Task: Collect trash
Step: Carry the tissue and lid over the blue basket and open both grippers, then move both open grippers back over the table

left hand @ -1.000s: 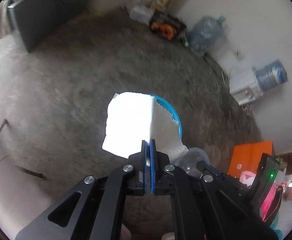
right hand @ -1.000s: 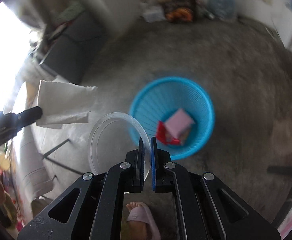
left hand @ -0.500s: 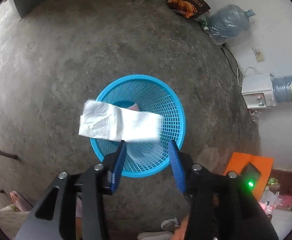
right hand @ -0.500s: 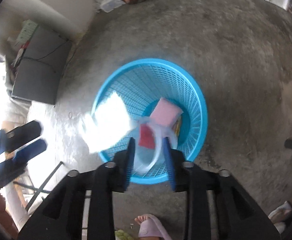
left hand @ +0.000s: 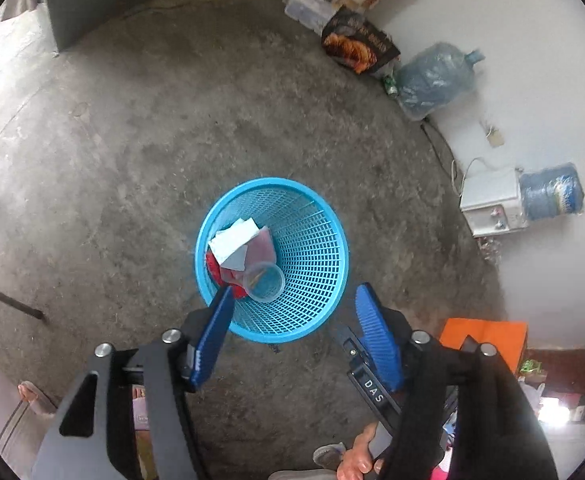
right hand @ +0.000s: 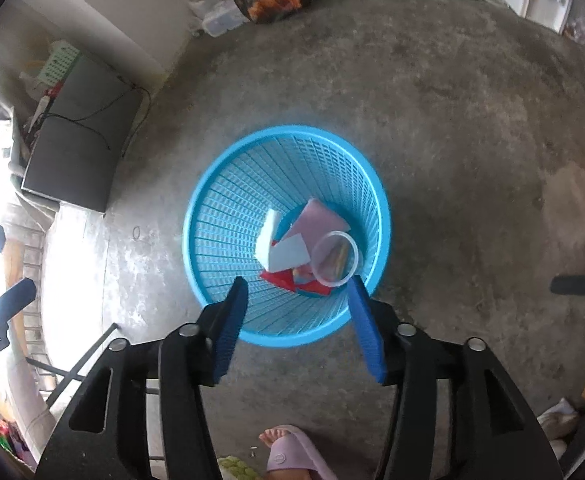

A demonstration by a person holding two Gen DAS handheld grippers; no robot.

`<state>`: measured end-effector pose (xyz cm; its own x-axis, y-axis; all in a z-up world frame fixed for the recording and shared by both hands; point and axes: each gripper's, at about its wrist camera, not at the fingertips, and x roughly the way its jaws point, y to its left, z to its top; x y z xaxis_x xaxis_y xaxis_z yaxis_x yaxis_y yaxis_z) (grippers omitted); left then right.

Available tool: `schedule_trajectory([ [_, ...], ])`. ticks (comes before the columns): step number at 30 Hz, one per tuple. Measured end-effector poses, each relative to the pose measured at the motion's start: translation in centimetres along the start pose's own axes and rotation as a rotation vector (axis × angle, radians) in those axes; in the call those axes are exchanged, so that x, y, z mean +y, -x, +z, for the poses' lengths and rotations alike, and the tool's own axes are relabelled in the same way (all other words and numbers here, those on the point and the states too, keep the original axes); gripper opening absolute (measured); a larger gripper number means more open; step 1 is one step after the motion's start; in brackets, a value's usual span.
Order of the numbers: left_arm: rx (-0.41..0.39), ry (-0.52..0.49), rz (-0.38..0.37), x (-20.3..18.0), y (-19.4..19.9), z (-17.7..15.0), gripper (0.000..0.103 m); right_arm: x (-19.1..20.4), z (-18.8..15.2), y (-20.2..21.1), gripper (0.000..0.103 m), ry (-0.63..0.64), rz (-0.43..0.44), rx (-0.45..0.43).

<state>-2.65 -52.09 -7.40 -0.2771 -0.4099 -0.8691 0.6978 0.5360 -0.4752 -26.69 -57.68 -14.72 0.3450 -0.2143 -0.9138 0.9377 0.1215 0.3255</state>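
left gripper: i am holding it over the blue basket, fingers wide apart, holding nothing | right gripper: i am hanging it over the basket too, fingers wide apart, nothing in them | trash: white paper, clear cup, red wrapper and pink pack are lying inside the basket

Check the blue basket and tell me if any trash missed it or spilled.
Nothing stands out. The basket stands upright, with the white paper, clear cup and wrappers inside it. No trash lies on the floor around it.
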Motion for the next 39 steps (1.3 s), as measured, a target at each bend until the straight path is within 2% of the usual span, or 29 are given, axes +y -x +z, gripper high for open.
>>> schedule_trajectory([
  [5, -0.057, 0.039, -0.030, 2.2, 6.2, -2.3, 0.064, 3.0, -1.2, 3.4, 0.063, 0.089, 0.029, -0.041],
  [11, -0.212, 0.052, -0.041, 6.3, 16.6, -6.9, 0.068, 9.0, -3.2, 8.9, 0.069, 0.262, 0.123, -0.107],
  [14, -0.310, 0.070, -0.026, 9.4, 22.3, -10.2, 0.069, 11.9, -4.8, 11.3, 0.071, 0.334, 0.177, -0.131],
  [20, -0.520, 0.137, 0.059, 16.8, 32.8, -17.3, 0.073, 18.4, -8.9, 13.9, 0.072, 0.480, 0.292, -0.112],
  [24, -0.625, 0.229, 0.114, 22.4, 38.2, -21.2, 0.073, 22.7, -11.6, 15.2, 0.072, 0.553, 0.377, -0.073],
  [27, -0.667, 0.270, 0.174, 25.8, 41.2, -22.9, 0.073, 25.9, -13.6, 16.2, 0.072, 0.609, 0.431, -0.050],
  [29, -0.660, 0.279, 0.229, 27.4, 42.4, -22.9, 0.073, 28.0, -14.9, 16.7, 0.072, 0.652, 0.443, -0.043],
  [31, -0.645, 0.274, 0.254, 29.0, 43.0, -22.9, 0.073, 30.7, -15.8, 16.8, 0.072, 0.703, 0.461, -0.032],
  [34, -0.639, 0.246, 0.313, 31.1, 43.8, -21.5, 0.073, 34.9, -16.5, 16.6, 0.072, 0.760, 0.472, -0.018],
  [35, -0.638, 0.223, 0.357, 31.5, 43.9, -20.5, 0.073, 35.9, -16.6, 16.4, 0.072, 0.775, 0.477, -0.015],
  [36, -0.639, 0.210, 0.377, 31.7, 43.9, -20.2, 0.072, 37.6, -16.7, 16.2, 0.072, 0.795, 0.479, -0.013],
  [39, -0.607, 0.161, 0.406, 32.6, 43.2, -17.2, 0.059, 41.7, -16.3, 15.0, 0.072, 0.838, 0.490, -0.007],
])
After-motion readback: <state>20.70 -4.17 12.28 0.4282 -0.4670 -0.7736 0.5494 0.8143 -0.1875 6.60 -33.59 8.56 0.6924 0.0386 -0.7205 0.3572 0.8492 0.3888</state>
